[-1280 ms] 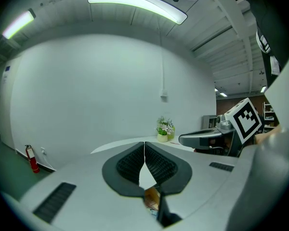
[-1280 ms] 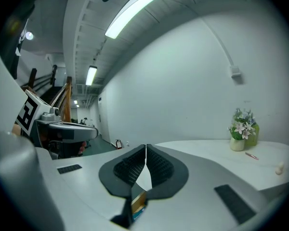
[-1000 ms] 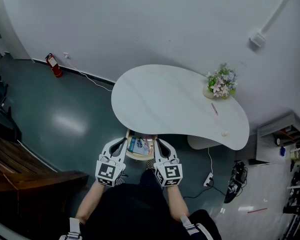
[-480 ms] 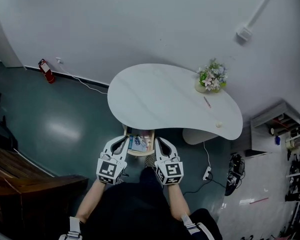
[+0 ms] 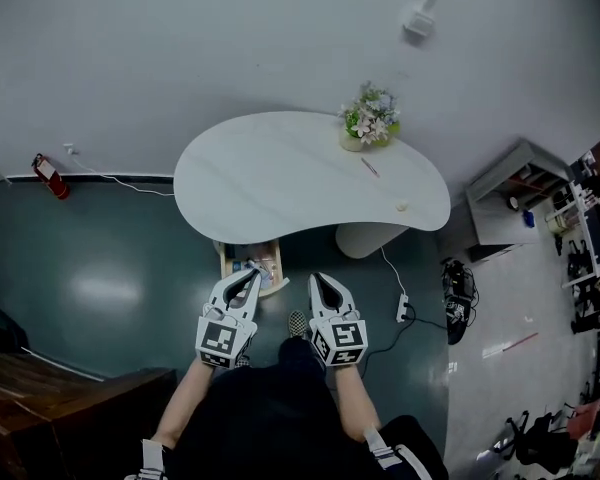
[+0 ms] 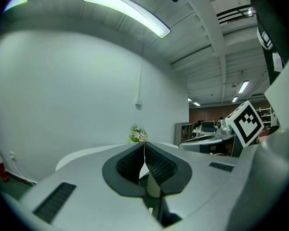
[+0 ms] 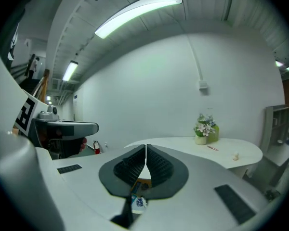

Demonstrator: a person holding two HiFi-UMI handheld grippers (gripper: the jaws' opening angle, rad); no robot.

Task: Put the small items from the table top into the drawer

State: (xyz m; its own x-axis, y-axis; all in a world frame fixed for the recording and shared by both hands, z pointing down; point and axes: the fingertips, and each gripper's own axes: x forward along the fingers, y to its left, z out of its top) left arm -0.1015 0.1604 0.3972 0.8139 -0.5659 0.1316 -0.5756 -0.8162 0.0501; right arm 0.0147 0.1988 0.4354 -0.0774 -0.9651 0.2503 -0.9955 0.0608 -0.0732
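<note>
I see the left hand-held gripper [image 5: 248,280] and the right hand-held gripper [image 5: 316,282] held side by side just short of the tabletop [image 5: 270,178], each with its jaws pressed together and nothing between them. A pen [image 5: 370,167] and a small pale item [image 5: 401,207] lie on top, near the flower pot [image 5: 368,120]. The drawer [image 5: 225,265] stands open beneath the near edge, with things inside.

White wall [image 5: 180,48], teal floor [image 5: 100,268], ceiling striplight [image 6: 127,11]
</note>
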